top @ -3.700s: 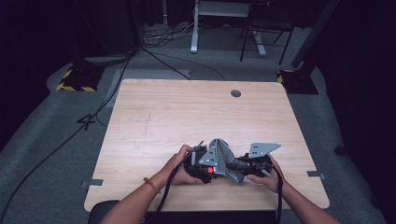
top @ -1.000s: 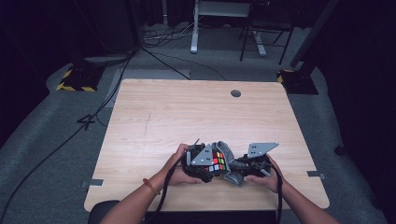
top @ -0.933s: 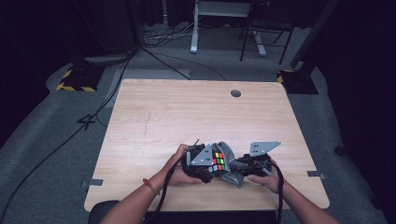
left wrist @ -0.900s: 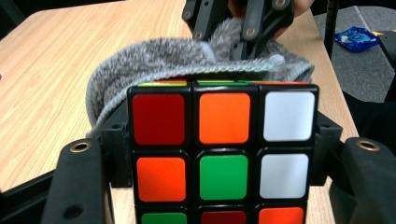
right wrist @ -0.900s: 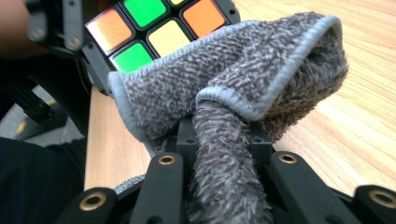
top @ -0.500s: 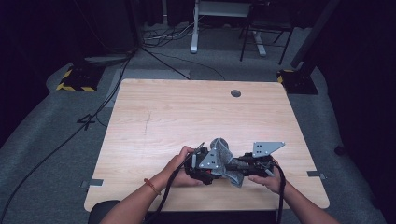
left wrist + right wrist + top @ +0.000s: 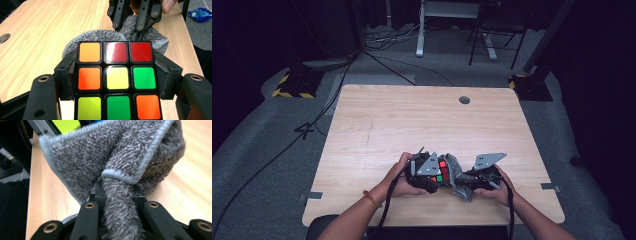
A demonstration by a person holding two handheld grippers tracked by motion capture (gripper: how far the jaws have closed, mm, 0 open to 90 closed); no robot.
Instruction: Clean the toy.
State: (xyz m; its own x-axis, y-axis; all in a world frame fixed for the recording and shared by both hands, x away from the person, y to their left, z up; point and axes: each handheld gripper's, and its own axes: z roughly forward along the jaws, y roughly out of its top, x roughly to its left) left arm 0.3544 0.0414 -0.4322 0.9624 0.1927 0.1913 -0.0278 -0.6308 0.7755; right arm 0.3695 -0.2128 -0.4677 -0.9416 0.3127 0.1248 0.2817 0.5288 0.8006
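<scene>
I hold the puzzle cube [image 7: 116, 80] clamped in my left gripper [image 7: 428, 172] near the front edge of the table [image 7: 412, 115], while my right gripper [image 7: 477, 180] pinches the grey cloth [image 7: 112, 162] against it

A wooden table [image 7: 412, 120] stands on grey carpet [image 7: 272, 150], cables [image 7: 382, 45] behind it.

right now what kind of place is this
Probably a lab or recording studio, not a home: one bare wooden table on grey carpet in a dark room, cables trailing across the floor, and hazard-striped stand bases beside it.
</scene>
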